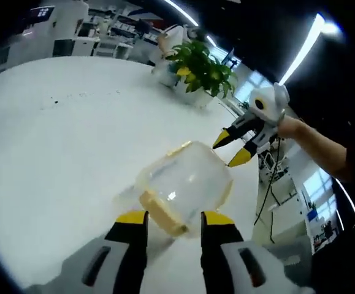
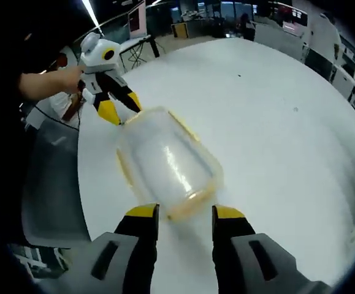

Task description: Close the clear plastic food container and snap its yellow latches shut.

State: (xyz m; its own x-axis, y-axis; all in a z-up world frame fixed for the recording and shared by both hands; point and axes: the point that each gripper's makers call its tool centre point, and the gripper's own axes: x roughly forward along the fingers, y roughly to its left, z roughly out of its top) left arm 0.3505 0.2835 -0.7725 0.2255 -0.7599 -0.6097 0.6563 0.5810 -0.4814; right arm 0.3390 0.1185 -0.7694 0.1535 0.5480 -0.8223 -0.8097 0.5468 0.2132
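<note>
On the white table (image 1: 54, 159), the clear container (image 1: 186, 187) with yellow latches (image 1: 162, 211) lies between your grippers. Your left gripper (image 1: 174, 220) and right gripper (image 2: 183, 214) face it, jaws apart, holding nothing. No writing is readable.

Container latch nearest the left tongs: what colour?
Pale yellow latch on the clear container; best in the left gripper view.

The clear container (image 2: 168, 162) lies on the white surface (image 2: 269, 116), near its left edge. The right claw (image 2: 183, 215) has its jaws spread at the container's near end. The left claw (image 2: 119, 104) reaches its far end.
</note>
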